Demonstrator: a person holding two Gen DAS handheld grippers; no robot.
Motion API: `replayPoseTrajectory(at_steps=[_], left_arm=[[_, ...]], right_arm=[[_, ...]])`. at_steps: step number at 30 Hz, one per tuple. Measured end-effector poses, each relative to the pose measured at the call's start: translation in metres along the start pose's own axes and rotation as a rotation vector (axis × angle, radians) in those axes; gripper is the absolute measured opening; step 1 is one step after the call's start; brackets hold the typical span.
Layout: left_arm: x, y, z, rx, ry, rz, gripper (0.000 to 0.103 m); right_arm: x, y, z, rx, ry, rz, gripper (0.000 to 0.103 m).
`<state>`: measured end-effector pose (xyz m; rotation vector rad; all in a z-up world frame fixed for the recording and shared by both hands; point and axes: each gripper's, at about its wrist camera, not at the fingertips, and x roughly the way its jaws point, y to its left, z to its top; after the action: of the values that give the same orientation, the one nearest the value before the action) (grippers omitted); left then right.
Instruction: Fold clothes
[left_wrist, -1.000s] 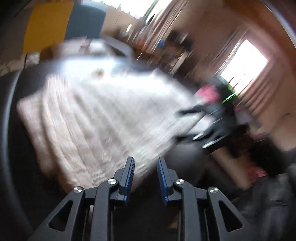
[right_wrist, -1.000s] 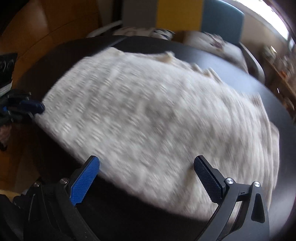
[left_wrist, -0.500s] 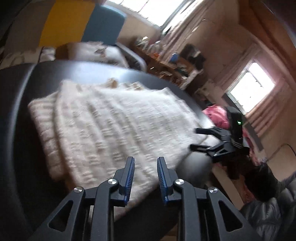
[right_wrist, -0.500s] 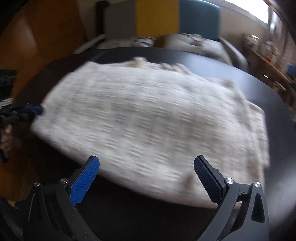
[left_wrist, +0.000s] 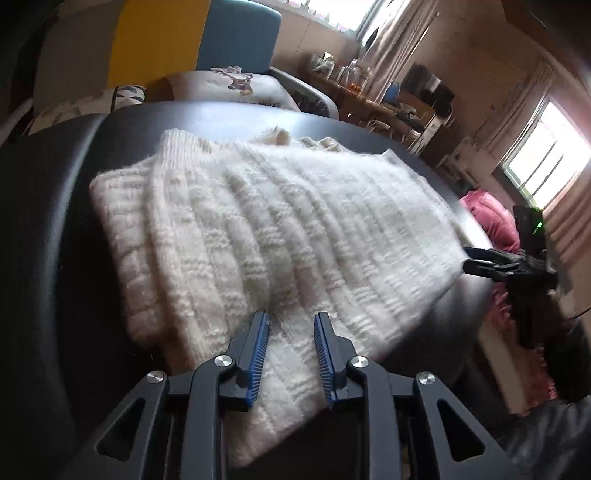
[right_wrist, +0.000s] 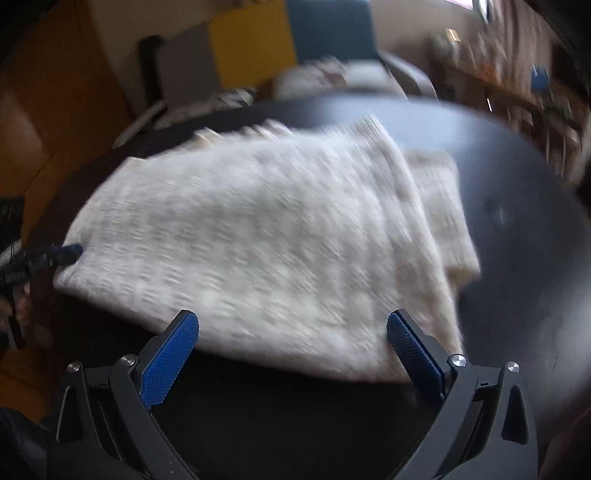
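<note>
Lying folded on the black table (left_wrist: 55, 229), the white knit sweater (left_wrist: 280, 236) (both hand-held grippers unclamped: left (left_wrist: 291, 334) narrow, right (right_wrist: 293, 334) wide).

I am working in a lived-in home room: curtained windows (left_wrist: 543, 155), a cluttered wooden sideboard (left_wrist: 373, 99), cushioned seating (left_wrist: 236, 85) behind my round black table (left_wrist: 66, 221), a pink garment heap (left_wrist: 495, 218) beside it.

left gripper (left_wrist: 291, 323) jaws narrowly parted, just opening; right gripper (right_wrist: 291, 326) jaws wide.
</note>
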<state>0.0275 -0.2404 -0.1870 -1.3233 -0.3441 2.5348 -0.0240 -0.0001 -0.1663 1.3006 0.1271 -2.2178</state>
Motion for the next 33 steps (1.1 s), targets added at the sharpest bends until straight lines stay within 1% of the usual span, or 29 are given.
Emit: replayPoseTrajectory(at_steps=[1,3,6,8,9,12,13,15,16,17,21,23,24,27,29,30,31,33], left_arm=[[-0.001,-0.002,-0.001,0.005,-0.008,0.007,0.025],[-0.006,-0.003,0.003,-0.018,-0.017,-0.001,0.025],[-0.019,-0.007,0.013,-0.038,-0.093,-0.03,0.026],[-0.019,-0.01,0.02,-0.002,-0.113,-0.023,0.028],[-0.013,-0.009,0.021,-0.007,-0.092,-0.007,0.028],[0.003,0.002,0.019,-0.028,-0.017,0.04,0.027],[0.006,0.006,0.016,-0.031,-0.009,0.038,0.027],[0.005,0.003,0.015,-0.042,-0.025,0.015,0.027],[0.002,0.004,0.017,-0.056,-0.029,-0.002,0.027],[-0.002,0.005,0.019,-0.06,-0.041,-0.013,0.028],[-0.013,0.005,0.047,-0.028,-0.127,-0.033,0.03],[-0.006,0.003,0.068,-0.013,-0.135,-0.018,0.03],[0.002,0.003,0.077,0.004,-0.125,0.004,0.03],[0.022,0.005,0.089,0.055,-0.068,0.107,0.031],[0.036,0.018,0.085,0.05,-0.011,0.145,0.031],[0.04,0.023,0.084,0.045,0.004,0.154,0.031],[0.036,0.026,0.083,0.03,-0.018,0.127,0.031],[0.031,0.029,0.086,0.005,-0.025,0.077,0.031]], right_arm=[[0.0,-0.001,-0.005,-0.018,0.004,0.001,0.103],[0.0,0.001,-0.012,-0.065,0.014,-0.01,0.103],[-0.008,0.003,-0.009,-0.083,0.021,0.003,0.103],[-0.019,0.003,0.005,-0.057,-0.034,0.04,0.103],[-0.024,0.003,0.013,-0.042,-0.063,0.06,0.103],[-0.019,-0.006,0.028,-0.002,-0.083,0.08,0.103],[-0.011,-0.006,0.03,0.014,-0.066,0.09,0.103],[0.012,-0.018,0.024,0.067,0.031,0.097,0.103],[0.011,-0.017,0.02,0.028,0.022,0.082,0.103],[0.007,-0.015,0.024,0.007,0.011,0.086,0.103],[-0.01,-0.008,0.049,-0.06,-0.029,0.115,0.103],[-0.015,-0.006,0.066,-0.076,-0.059,0.139,0.103],[-0.016,-0.007,0.077,-0.072,-0.08,0.159,0.103],[0.004,-0.013,0.112,-0.047,-0.1,0.18,0.103],[0.034,-0.016,0.131,-0.019,-0.071,0.192,0.103],[0.049,-0.024,0.134,0.011,-0.018,0.192,0.103],[0.055,-0.027,0.133,0.008,0.005,0.181,0.103],[0.065,-0.032,0.131,-0.012,0.038,0.155,0.103]])
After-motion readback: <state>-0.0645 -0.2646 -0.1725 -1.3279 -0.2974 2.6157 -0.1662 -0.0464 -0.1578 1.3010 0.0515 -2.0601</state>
